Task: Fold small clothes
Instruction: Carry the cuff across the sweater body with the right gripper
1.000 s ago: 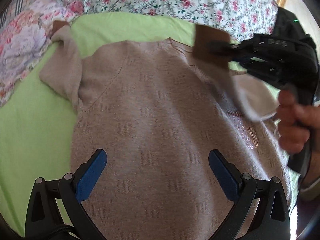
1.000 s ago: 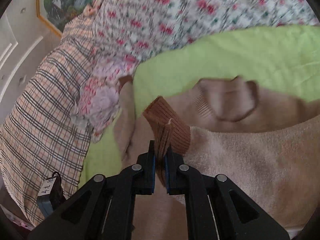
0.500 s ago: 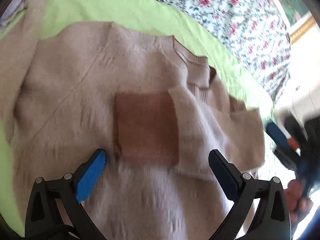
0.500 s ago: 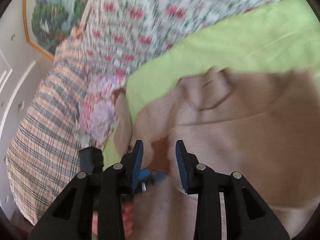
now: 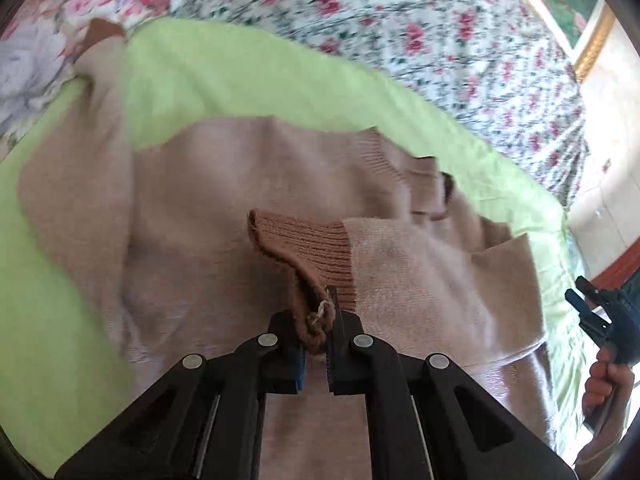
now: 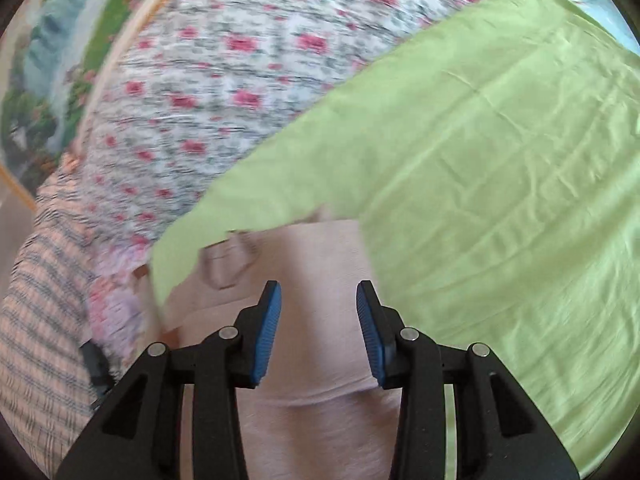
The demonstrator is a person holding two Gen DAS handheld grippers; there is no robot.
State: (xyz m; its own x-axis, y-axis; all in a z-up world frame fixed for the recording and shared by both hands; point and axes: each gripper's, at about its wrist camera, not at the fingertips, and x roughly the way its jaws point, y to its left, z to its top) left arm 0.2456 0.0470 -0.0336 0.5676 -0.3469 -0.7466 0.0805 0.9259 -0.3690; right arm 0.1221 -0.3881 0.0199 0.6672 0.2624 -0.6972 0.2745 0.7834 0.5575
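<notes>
Your left hand-held gripper (image 5: 318,330) pinches the brown cuff (image 5: 308,244) of the sweater (image 5: 192,216), which lies flat on the green sheet (image 5: 240,76). Your right hand-held gripper (image 6: 319,328) is opening, apparently empty in the blur. Pull the cuff hard and the folded sleeve will likely drag open.

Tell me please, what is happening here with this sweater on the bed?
A person is folding a small beige sweater spread on a green sheet. The left gripper is shut on the brown cuff of a sleeve folded across the body. The right gripper holds nothing; its jaws are opening above the sweater's edge. The other sleeve is not folded yet.
</notes>
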